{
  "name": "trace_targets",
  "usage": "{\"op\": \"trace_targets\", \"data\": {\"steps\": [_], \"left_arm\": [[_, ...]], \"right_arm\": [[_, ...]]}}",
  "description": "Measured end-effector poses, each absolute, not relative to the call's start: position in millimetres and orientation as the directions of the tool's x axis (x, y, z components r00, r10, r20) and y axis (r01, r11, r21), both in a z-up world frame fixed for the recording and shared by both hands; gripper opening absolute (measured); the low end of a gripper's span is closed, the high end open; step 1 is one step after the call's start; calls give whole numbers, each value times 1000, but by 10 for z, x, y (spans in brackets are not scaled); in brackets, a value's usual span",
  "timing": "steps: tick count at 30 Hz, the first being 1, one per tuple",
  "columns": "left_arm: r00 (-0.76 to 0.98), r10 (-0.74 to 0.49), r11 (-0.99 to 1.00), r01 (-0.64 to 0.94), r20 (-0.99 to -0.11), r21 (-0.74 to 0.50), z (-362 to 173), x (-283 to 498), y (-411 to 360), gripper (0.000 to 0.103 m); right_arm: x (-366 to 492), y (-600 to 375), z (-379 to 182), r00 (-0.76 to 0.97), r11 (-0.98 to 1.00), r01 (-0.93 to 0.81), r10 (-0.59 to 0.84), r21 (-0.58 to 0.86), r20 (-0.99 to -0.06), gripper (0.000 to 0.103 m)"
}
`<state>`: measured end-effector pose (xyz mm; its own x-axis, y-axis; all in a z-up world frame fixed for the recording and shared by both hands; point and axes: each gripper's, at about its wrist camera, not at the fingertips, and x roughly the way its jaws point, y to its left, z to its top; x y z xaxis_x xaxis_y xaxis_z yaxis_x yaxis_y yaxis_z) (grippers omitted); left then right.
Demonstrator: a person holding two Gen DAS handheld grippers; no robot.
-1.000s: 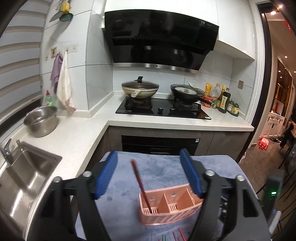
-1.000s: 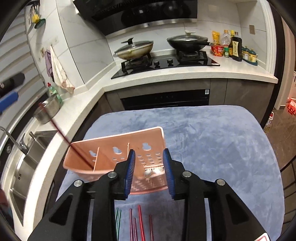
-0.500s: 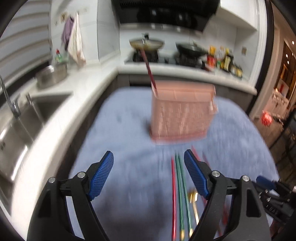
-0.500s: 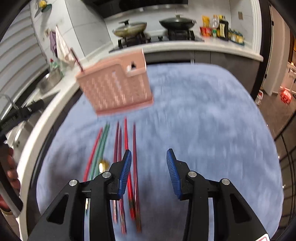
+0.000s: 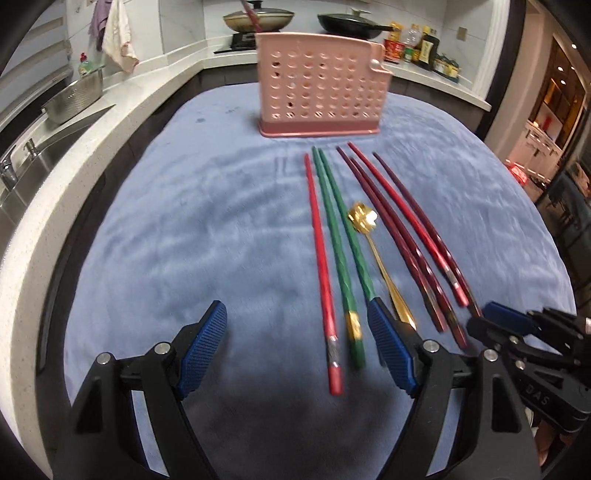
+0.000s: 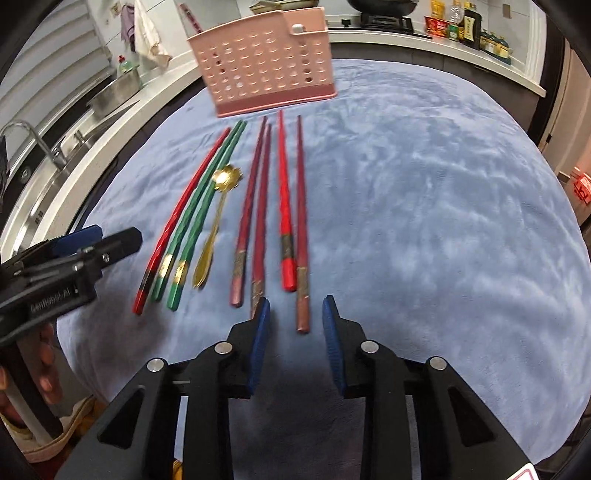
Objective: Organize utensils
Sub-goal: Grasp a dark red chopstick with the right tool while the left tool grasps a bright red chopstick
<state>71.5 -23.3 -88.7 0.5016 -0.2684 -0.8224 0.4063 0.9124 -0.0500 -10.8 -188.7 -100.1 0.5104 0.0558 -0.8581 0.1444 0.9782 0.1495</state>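
A pink perforated utensil holder (image 5: pixel 321 81) (image 6: pixel 266 62) stands at the far side of a blue cloth (image 5: pixel 184 229), with one dark red chopstick (image 5: pixel 251 18) sticking out of it. In front lie a red chopstick (image 5: pixel 321 258), two green chopsticks (image 5: pixel 340 240), a gold spoon (image 5: pixel 373 240) and several dark red chopsticks (image 6: pixel 258 206). My left gripper (image 5: pixel 297 347) is open low over the cloth, the near ends of the red and green sticks between its fingers. My right gripper (image 6: pixel 295 332) is closing, with the end of the rightmost dark red chopstick (image 6: pixel 303 310) between its tips, untouched.
A white counter with a sink (image 5: pixel 22 177) and a steel pot (image 5: pixel 74 99) runs along the left. Behind the holder is a stove with two pans (image 5: pixel 351 22) and bottles (image 5: pixel 424 48). A hand (image 6: pixel 44 373) holds the left gripper (image 6: pixel 85 243).
Both grippers have dropped and pulled back from the holder to the near ends of the chopsticks. The right jaws widened, then narrowed. The holder now looks far off.
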Motion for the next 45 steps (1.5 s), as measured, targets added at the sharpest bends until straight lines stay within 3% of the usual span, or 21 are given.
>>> {"op": "trace_targets", "data": {"steps": [9,15,19,28,35,45], "left_arm": [[449,-250,904,426,-858,-40,-1043,673,-238,74],[415,-268,901,428,-869,-73,-1126,677,-208,65],[410,-285,898,431,-867,-91,-1129,685,-193,50],[389,-334,887,438,-859,-147,-1131,687,-150,30],[374,-362,870,465,-854,-165,-1120,659,-187,7],[415,-374,877,449,-829,-171,-916,635,-119,7]], "right_arm": [[-100,-1948,-1050,509,975,164,48,152,-860,14],[-123,-1957,-1068,516,976,158,48,150,-855,11],[-128,-1962,-1069,519,976,156,50,152,-853,7],[-159,-1955,-1057,523,976,155,52,155,-851,7],[-180,-1959,-1015,532,976,155,48,153,-846,7],[-244,-1982,-719,590,971,165,41,170,-806,7]]}}
